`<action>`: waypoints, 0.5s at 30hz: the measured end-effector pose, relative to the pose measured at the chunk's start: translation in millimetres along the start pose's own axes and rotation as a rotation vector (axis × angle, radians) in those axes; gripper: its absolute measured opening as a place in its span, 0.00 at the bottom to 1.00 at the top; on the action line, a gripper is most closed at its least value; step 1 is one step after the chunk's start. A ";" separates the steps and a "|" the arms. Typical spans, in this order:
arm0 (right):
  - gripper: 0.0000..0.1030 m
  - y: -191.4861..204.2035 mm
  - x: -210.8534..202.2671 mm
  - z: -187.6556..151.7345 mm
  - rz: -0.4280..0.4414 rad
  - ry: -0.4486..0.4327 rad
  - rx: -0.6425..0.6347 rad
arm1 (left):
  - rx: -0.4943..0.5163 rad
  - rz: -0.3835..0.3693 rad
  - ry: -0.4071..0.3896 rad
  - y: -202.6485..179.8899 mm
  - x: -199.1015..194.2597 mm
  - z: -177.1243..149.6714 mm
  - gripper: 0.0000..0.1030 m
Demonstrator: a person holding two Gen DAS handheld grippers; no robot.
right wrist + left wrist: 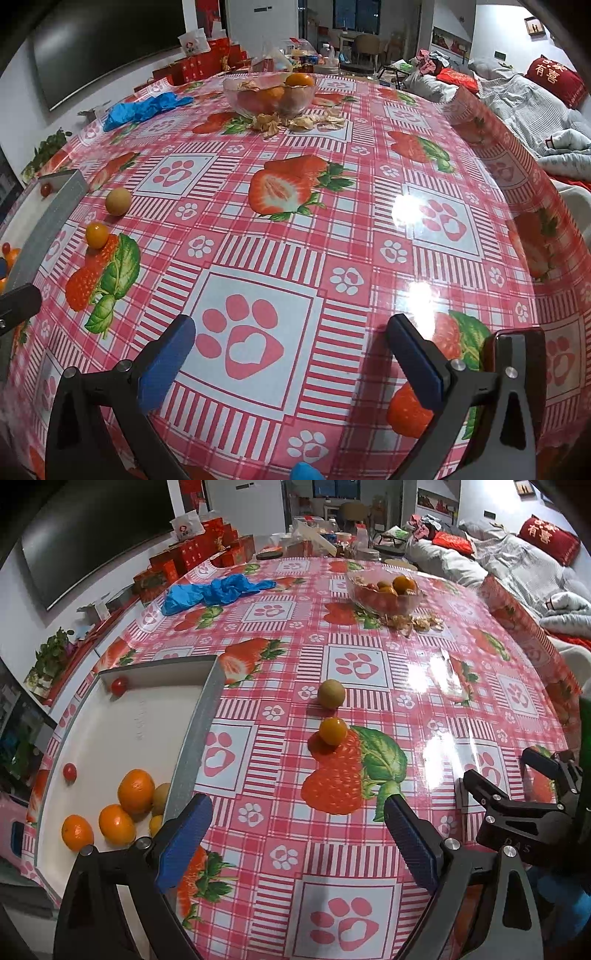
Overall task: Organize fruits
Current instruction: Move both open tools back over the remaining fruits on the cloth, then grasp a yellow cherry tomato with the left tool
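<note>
A red-checked strawberry-print tablecloth (369, 849) covers the table. On it, just right of the shallow white rectangular tray (129, 738) holding oranges, sit a small glossy yellow-orange fruit (332, 730) and, just beyond, a dull tan round fruit (331, 694). Left gripper (295, 845) and right gripper (291, 363) both gape wide, empty.
</note>
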State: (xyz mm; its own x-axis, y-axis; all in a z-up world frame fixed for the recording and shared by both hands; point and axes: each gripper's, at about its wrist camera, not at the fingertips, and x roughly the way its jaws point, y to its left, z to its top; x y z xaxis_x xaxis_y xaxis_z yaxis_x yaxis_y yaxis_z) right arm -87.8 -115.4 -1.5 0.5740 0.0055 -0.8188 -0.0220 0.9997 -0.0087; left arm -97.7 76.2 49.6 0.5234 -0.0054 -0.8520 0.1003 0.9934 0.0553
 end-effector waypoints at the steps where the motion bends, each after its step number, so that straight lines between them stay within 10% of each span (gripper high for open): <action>1: 1.00 -0.2 -0.2 -0.3 0.000 -0.002 0.000 | 0.002 0.002 0.002 -1.0 1.1 0.3 0.92; 15: 1.00 1.6 0.8 -0.4 -0.014 -0.016 0.005 | -0.002 0.027 0.035 -9.8 24.3 13.5 0.92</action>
State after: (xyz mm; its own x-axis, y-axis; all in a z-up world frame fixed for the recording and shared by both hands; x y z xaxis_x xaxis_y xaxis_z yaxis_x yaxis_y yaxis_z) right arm -87.7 -113.8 -2.4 0.5870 -0.0078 -0.8096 -0.0099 0.9998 -0.0168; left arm -74.6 64.7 35.4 0.4964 0.0254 -0.8677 0.0847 0.9934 0.0775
